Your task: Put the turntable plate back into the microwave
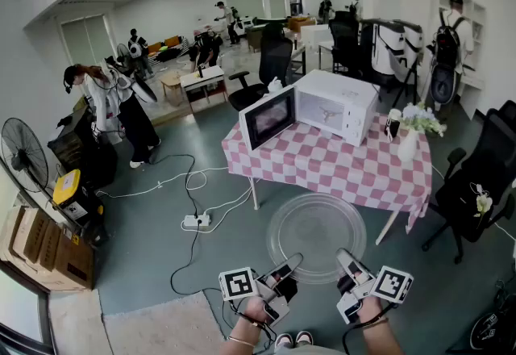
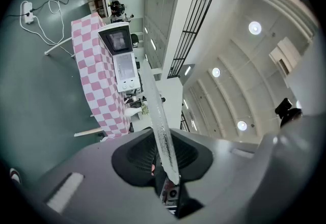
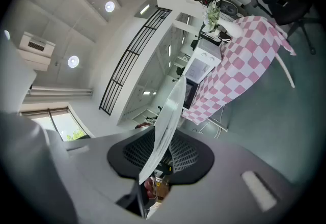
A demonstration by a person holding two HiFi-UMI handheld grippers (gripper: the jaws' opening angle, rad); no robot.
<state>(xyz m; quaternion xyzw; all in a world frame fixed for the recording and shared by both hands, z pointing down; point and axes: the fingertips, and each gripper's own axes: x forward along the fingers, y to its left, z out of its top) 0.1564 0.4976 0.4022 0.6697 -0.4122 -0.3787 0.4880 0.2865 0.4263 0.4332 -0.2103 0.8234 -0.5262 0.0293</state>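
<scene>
I hold the clear glass turntable plate flat in the air in front of me, short of the table. My left gripper is shut on its near left rim and my right gripper on its near right rim. In the left gripper view the plate runs edge-on between the pads of the left gripper. The right gripper view shows the same plate edge-on inside the right gripper. The white microwave stands on the checkered table with its door swung open to the left.
A white vase with flowers stands at the table's right end. Black office chairs are to the right. A power strip and cables lie on the floor at left, beyond them a fan and boxes. People stand farther back.
</scene>
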